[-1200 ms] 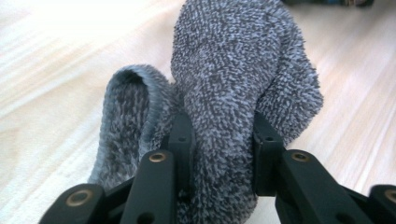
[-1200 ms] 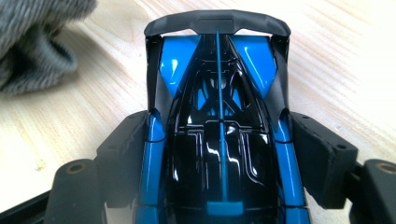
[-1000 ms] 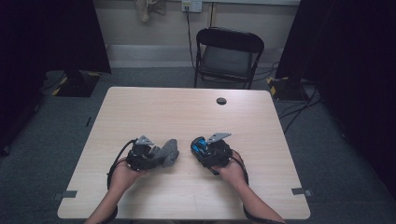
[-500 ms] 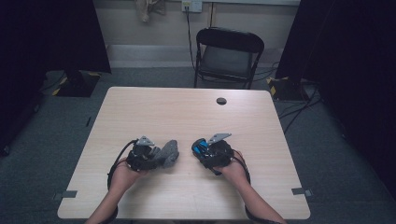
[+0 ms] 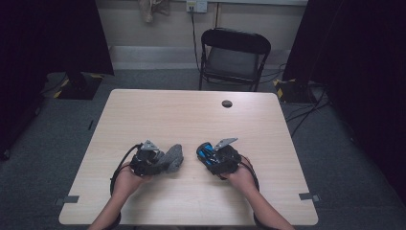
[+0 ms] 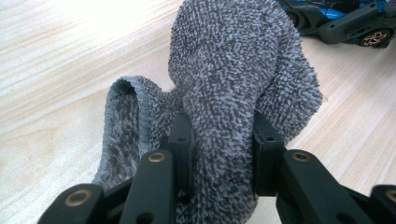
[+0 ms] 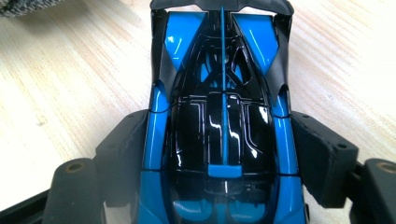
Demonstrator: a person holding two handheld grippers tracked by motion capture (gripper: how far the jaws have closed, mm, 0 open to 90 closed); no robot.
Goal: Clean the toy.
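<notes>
A grey fuzzy sock [image 6: 233, 60] lies bunched on the light wooden table [image 5: 191, 115], left of centre near the front; it also shows as the sock [image 5: 174, 157] in the high view. My left gripper [image 6: 223, 130] is shut on its thick middle fold, pads pressed into the cloth. To its right, a blue and black toy car [image 7: 223, 93] sits between the jaws of my right gripper [image 7: 224, 140], which have just been closing and now press its sides. In the high view the left gripper [image 5: 162, 161] and right gripper [image 5: 210, 156] face each other, the car [image 5: 205, 152] between them.
A small black round disc [image 5: 227, 103] lies near the table's far edge. A black folding chair [image 5: 234, 52] stands behind the table. Cables run across the floor at the right. Bare tabletop stretches beyond both grippers.
</notes>
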